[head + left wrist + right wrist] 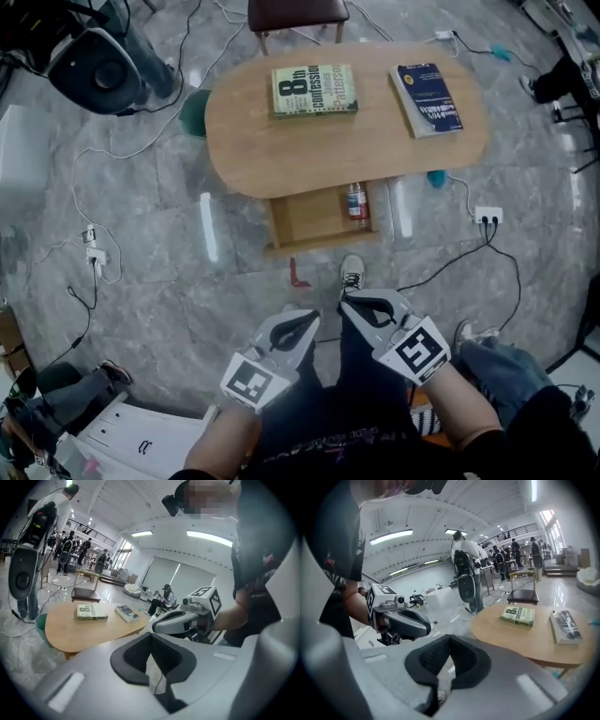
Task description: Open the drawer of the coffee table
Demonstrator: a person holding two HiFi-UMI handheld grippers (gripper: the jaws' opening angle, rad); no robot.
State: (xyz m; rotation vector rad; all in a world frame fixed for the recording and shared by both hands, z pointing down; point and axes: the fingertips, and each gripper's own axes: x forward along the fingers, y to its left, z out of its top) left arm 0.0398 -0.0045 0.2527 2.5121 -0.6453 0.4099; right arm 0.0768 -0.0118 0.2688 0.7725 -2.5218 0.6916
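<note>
The oval wooden coffee table [281, 150] stands on the floor ahead of me, and its drawer [309, 217] is pulled out toward me with a small bottle [356, 202] lying inside. My left gripper [305, 325] and right gripper [352, 307] are held side by side close to my body, well short of the drawer. Both are shut with nothing between the jaws. In the left gripper view the table [75, 630] lies ahead at the left and the right gripper [157, 626] at the right. In the right gripper view the table [520, 634] lies at the right.
A green book [313, 90] and a blue book [427, 99] lie on the tabletop. A chair [297, 16] stands behind the table. Cables and a power strip [487, 216] lie on the floor, and a camera stand [94, 66] is at the far left. My shoe [352, 274] is near the drawer.
</note>
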